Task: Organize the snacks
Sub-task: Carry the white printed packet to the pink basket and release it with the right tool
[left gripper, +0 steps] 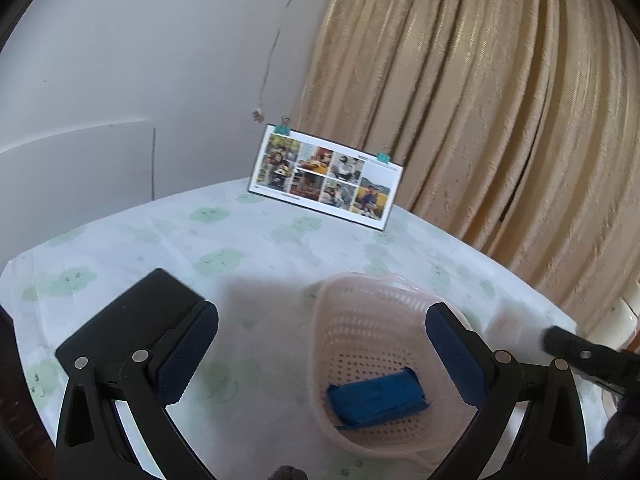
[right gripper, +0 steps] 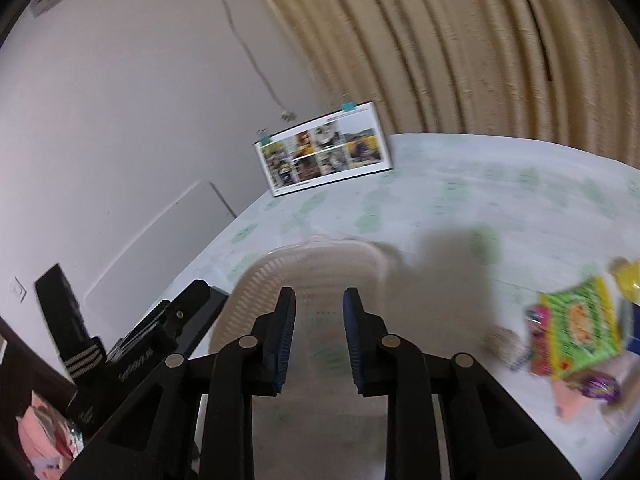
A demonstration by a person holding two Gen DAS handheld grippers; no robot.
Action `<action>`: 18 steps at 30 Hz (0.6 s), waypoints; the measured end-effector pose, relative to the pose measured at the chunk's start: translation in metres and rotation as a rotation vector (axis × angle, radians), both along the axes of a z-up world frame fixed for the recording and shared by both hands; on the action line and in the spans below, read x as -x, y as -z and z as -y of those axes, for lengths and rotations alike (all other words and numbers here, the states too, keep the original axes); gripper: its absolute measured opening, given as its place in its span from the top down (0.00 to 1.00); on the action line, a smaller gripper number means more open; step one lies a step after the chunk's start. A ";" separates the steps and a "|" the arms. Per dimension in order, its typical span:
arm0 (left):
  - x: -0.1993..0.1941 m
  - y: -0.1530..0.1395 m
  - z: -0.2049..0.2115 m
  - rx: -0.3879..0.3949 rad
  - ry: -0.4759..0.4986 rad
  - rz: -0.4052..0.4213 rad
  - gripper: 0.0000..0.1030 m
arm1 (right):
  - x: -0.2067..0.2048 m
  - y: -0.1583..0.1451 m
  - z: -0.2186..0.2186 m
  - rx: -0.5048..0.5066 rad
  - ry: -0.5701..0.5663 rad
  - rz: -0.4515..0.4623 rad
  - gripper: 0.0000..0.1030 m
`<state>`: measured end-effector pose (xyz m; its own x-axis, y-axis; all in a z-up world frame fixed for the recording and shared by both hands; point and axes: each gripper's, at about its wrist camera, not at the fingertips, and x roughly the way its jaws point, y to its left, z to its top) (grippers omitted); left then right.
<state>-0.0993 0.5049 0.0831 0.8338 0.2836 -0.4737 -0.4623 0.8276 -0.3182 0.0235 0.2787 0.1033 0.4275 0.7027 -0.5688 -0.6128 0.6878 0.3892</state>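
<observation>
One blue snack packet (left gripper: 376,402) lies on the floor of the single pink basket (left gripper: 360,304) on the tabletop (left gripper: 248,248). Left gripper (left gripper: 322,352) hovers above, fingers wide apart, empty. Right gripper (right gripper: 319,340) shows fingers parted, empty. Several blurred snacks, one green packet (right gripper: 580,326) among them, lie right of the basket.

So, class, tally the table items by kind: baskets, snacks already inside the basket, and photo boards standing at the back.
Baskets: 1, the pink basket
Snacks inside it: 1, the blue packet
Photo boards: 1, the photo board
Total: 3
</observation>
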 end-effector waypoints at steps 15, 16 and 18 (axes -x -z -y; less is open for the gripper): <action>-0.002 0.002 0.000 0.014 0.015 -0.013 0.00 | 0.000 0.021 -0.006 0.023 0.027 -0.017 0.62; -0.001 0.001 0.001 0.012 0.020 -0.011 0.00 | 0.000 0.022 -0.003 0.028 0.036 -0.013 0.61; -0.002 0.000 0.004 0.009 0.034 -0.008 0.00 | 0.002 0.024 0.005 0.040 0.057 -0.003 0.57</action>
